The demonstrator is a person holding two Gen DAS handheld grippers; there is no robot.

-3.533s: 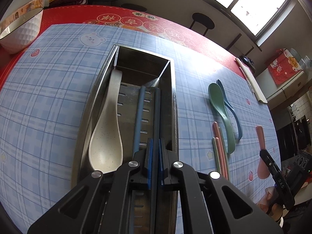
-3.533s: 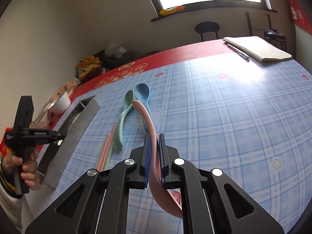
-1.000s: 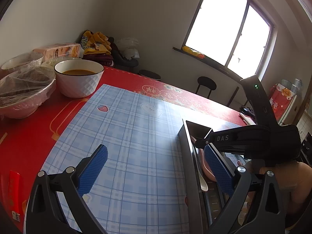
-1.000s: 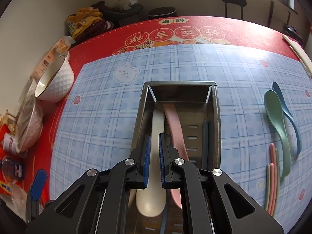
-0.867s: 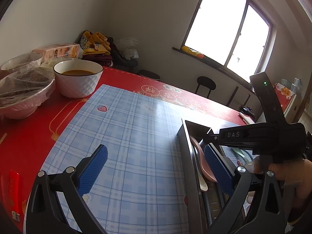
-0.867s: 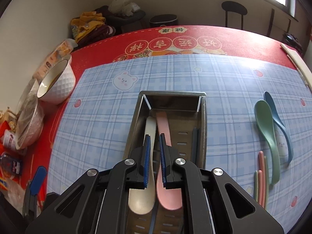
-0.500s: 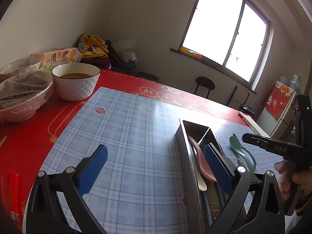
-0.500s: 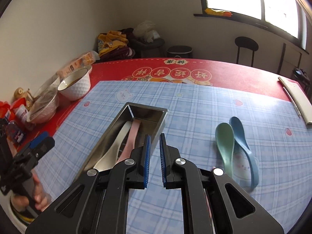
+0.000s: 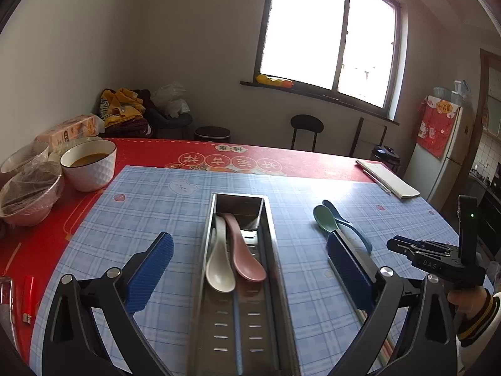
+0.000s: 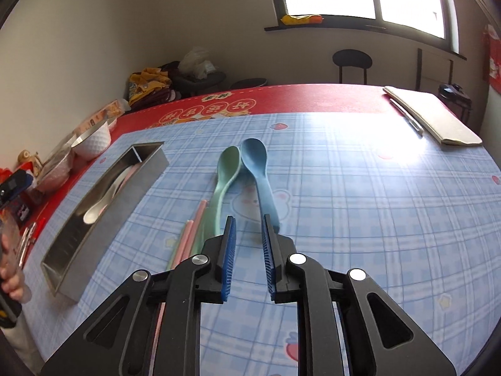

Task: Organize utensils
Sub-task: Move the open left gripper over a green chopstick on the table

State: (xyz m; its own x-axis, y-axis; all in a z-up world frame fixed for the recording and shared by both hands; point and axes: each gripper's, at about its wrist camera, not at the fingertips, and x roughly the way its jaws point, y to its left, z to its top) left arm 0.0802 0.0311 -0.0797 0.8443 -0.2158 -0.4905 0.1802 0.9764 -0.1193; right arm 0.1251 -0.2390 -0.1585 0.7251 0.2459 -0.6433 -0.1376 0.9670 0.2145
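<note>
- Blue-checked cloth (image 10: 360, 188) over a red table (image 9: 313, 159) fills both our views, with a bright window (image 9: 325, 31) and a dark stool (image 9: 306, 125) at the back of the room.
- Nearest in our right wrist view, the right gripper (image 10: 248, 230) has just been opening; its blue pads stand a narrow gap apart with nothing between them.
- Just past its tips lie the blue spoon (image 10: 258, 169) and the green spoon (image 10: 227, 169), bowls side by side and pointing away, with pink chopsticks (image 10: 191, 228) just left of the green handle.
- Our left gripper (image 9: 247, 250) hangs with its fingers (image 9: 153, 269) spread wide and empty, either side of the metal tray (image 9: 272, 244) without touching it.
- Inside that tray we see the white spoon (image 9: 219, 269) and the pink spoon (image 9: 244, 250) lying together, handles pointing away, and a blue chopstick (image 9: 236, 326) along the slotted floor.
- Farther left, on the red, a white bowl (image 9: 89, 166) holds brown liquid beside covered bowls (image 9: 28, 188).
- Far right, a folded cloth (image 10: 435, 119) rests by the table edge.
</note>
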